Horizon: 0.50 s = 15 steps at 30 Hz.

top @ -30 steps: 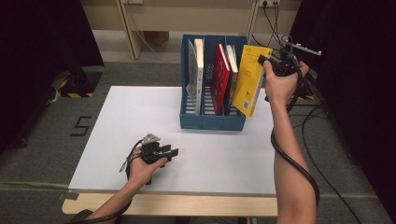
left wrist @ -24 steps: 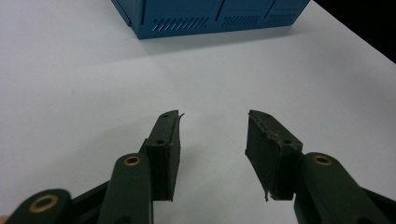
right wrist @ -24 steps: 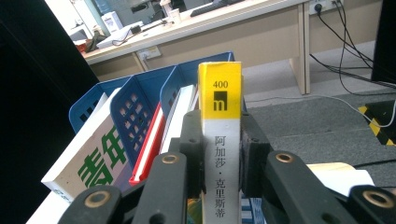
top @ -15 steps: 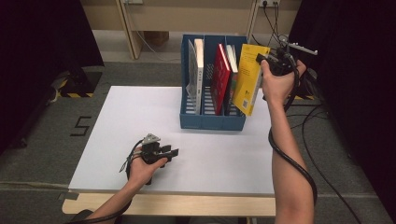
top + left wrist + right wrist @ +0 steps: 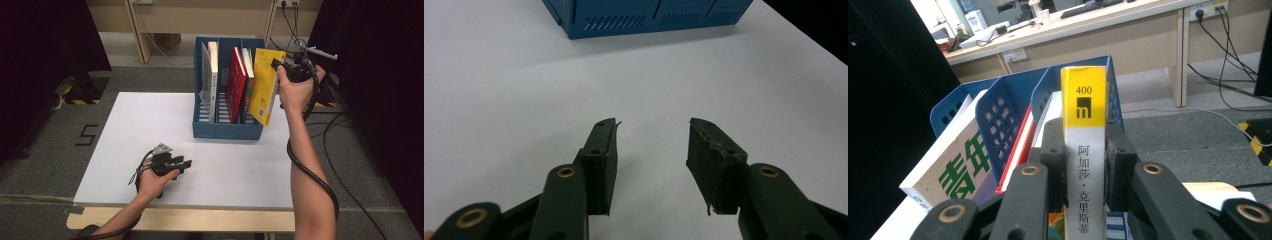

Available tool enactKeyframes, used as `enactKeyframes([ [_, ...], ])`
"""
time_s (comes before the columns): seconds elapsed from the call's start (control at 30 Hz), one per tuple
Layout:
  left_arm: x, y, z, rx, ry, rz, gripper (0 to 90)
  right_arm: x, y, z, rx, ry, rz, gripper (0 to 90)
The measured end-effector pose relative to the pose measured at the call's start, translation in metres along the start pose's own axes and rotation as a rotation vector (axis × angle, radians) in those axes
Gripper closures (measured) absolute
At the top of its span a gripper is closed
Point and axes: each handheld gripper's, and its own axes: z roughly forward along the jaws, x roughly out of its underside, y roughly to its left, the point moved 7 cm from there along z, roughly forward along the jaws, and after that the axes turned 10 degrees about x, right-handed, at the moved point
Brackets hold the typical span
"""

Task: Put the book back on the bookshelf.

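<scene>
White surface (image 5: 150,130) carries a blue file rack (image 5: 227,131); right tongs (image 5: 1085,165) pinch a yellow book (image 5: 265,85) (spine reads "400 m", then 阿加莎·克里斯蒂) at its rightmost slot; left tongs (image 5: 651,160) rest spread, empty.

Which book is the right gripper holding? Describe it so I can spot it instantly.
Find the blue file rack at the table's far edge. At its right-hand end, the yellow book leans tilted, clamped by the right gripper. Its neighbours are red and white; its spine alone is yellow on top.

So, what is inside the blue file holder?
The file holder holds a white book and a red book; a yellow book, gripped, is partly in. Their lower parts are hidden.
</scene>
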Motion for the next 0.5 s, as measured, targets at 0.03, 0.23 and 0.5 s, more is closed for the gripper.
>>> enactKeyframes([
  [0.03, -0.0001, 0.0002, 0.0001, 0.000, -0.001, -0.001, 54.4, 0.0000, 0.0000, 0.0000, 0.000, 0.000, 0.000, 76.5],
  [0.23, -0.0006, 0.0005, 0.0000, -0.002, -0.001, -0.004, 54.4, 0.0001, 0.0021, 0.0023, 0.000, -0.003, -0.005, 76.5],
  [0.5, -0.0007, 0.0009, -0.0001, -0.005, 0.001, -0.005, 54.5, 0.0002, 0.0041, 0.0050, 0.001, -0.008, -0.003, 76.5],
])
